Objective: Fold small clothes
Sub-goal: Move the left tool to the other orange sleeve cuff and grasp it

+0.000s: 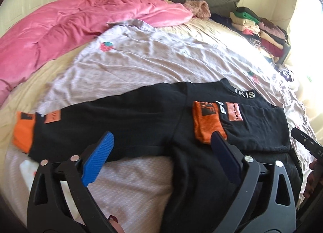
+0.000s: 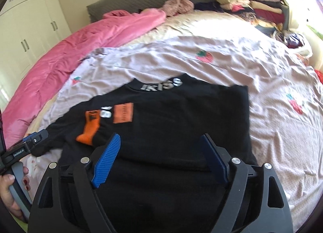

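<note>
Black long-sleeved top with orange cuffs (image 1: pixel 145 120) lies flat on the pale pink strawberry-print bedsheet (image 1: pixel 141 61), one sleeve folded in so its orange ribbed cuff (image 1: pixel 208 126) rests on the chest, the other sleeve stretched out sideways. Left gripper (image 1: pixel 163 142) hangs over the near hem with its blue-padded fingers wide apart, nothing between them. Right gripper (image 2: pixel 161 142) is likewise spread and empty above the garment's body. A crumpled pink quilt (image 1: pixel 66 31) and a stack of folded clothes (image 1: pixel 260 31) sit further back
</note>
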Action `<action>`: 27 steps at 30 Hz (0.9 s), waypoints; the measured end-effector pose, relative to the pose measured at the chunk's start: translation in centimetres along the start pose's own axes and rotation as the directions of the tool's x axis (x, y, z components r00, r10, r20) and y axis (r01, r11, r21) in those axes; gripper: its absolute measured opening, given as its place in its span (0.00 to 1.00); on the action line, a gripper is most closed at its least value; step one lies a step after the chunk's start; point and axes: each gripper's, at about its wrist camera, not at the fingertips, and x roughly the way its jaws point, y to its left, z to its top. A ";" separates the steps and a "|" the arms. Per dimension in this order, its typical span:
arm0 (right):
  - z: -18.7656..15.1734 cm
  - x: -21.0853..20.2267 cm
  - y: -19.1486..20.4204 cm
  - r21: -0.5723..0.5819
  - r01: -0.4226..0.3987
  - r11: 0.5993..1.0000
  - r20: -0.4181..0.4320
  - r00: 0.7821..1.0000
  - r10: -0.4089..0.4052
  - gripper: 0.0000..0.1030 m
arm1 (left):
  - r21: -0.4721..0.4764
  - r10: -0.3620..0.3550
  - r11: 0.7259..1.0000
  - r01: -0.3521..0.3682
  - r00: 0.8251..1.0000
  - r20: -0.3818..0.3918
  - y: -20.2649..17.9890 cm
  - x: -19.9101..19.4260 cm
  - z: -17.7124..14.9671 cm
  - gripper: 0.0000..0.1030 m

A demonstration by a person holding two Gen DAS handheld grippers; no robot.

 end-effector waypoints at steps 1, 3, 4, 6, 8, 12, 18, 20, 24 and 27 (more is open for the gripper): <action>0.1 -0.2 0.7 -0.009 -0.004 1.000 0.006 1.000 0.004 0.78 | -0.005 0.008 1.000 -0.008 1.000 0.009 0.5 -0.5 -0.1 0.91; 0.3 -0.4 1.8 -0.026 -0.018 1.000 0.015 1.000 0.018 0.78 | -0.021 0.020 1.000 -0.019 1.000 0.023 1.3 -1.0 -0.2 0.91; 0.4 -0.5 2.5 -0.039 -0.025 0.999 0.020 0.999 0.026 0.78 | -0.034 0.027 0.999 -0.026 0.999 0.028 2.0 -1.4 -0.2 0.91; 0.6 -0.8 3.7 -0.062 -0.034 0.998 0.027 0.999 0.036 0.78 | -0.062 0.036 0.997 -0.034 0.999 0.036 3.2 -1.9 -0.2 0.91; 0.8 -1.0 4.9 -0.082 -0.044 0.996 0.036 0.998 0.048 0.78 | -0.086 0.047 0.995 -0.043 0.998 0.039 4.4 -2.4 -0.4 0.91; 1.3 -1.0 7.1 -0.117 -0.071 0.991 0.043 0.996 0.076 0.79 | -0.130 0.089 0.988 -0.084 0.995 0.034 7.2 -3.0 -0.9 0.91; 1.7 -0.4 10.6 -0.170 -0.109 0.979 0.034 0.993 0.116 0.79 | -0.193 0.184 0.965 -0.175 0.982 0.028 11.7 -3.9 -1.7 0.91; 1.8 -0.1 11.8 -0.187 -0.122 0.975 0.029 0.991 0.130 0.79 | -0.207 0.221 0.955 -0.211 0.975 0.029 13.1 -4.2 -1.9 0.91; 1.9 0.7 13.9 -0.218 -0.148 0.965 0.010 0.988 0.154 0.79 | -0.250 0.268 0.934 -0.254 0.963 0.024 15.8 -4.8 -2.2 0.91; 1.9 1.4 15.5 -0.245 -0.167 0.955 -0.005 0.985 0.171 0.79 | -0.287 0.282 0.921 -0.266 0.959 0.015 17.6 -4.9 -2.5 0.91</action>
